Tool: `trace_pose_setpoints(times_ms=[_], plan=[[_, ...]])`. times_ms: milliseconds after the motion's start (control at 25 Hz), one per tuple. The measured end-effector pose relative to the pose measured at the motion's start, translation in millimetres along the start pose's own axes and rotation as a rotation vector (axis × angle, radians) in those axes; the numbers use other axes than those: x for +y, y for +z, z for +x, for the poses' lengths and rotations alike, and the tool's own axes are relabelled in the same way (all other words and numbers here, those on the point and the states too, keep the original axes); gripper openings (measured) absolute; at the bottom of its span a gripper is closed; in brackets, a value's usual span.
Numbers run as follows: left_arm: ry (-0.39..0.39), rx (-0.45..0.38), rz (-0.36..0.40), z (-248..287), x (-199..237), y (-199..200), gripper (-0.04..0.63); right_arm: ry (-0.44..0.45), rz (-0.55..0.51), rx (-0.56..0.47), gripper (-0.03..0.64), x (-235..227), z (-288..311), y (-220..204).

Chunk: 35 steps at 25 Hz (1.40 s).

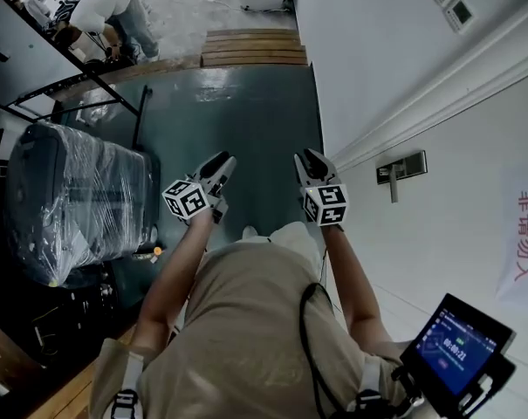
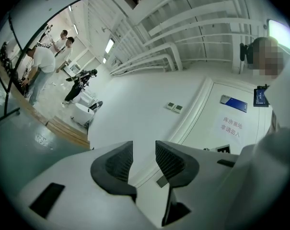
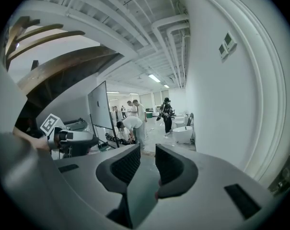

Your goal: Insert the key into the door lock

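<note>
Dark green floor (image 1: 246, 120) runs down the middle of the head view, with a white wall (image 1: 368, 51) and a door (image 1: 438, 234) along the right side. So yeah, basically nothing's done yet. The left gripper (image 1: 218, 166) and right gripper (image 1: 309, 162) both hang over the floor at center frame, each with its jaws a bit apart and nothing between them. No key in any view that I can spot, so can't say where it is. The door handle (image 1: 401, 168) sits at middle right, well apart from both grippers. I'd say it's all still to do: get a key, bring it to the lock, push it in.
</note>
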<state>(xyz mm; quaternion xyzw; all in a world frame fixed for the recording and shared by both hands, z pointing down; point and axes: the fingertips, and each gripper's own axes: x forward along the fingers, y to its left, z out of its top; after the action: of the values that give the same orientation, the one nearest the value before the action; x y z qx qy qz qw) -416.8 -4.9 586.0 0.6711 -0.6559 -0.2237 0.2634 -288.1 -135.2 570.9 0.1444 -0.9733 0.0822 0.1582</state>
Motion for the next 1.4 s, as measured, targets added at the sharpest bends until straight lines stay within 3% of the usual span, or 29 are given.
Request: trace_pose_setpoints(times_ms=[440,680,1400], plan=[[0.063,0.039,0.052,-22.6,20.0,-2.4,0.147,-0.029,-0.052,0.041,0.087,12.3,15.1,-8.4],[0.1,0.04,0.043,-30.5,36.5,-3.5,0.147,-0.012,-0.045,0.052,0.087,24.0,19.5,-12.7],[0.076,0.113,0.011,-21.7,31.3,-35.8,0.147,-0.093,-0.06,0.054,0.087,14.0,-10.4,-27.1]])
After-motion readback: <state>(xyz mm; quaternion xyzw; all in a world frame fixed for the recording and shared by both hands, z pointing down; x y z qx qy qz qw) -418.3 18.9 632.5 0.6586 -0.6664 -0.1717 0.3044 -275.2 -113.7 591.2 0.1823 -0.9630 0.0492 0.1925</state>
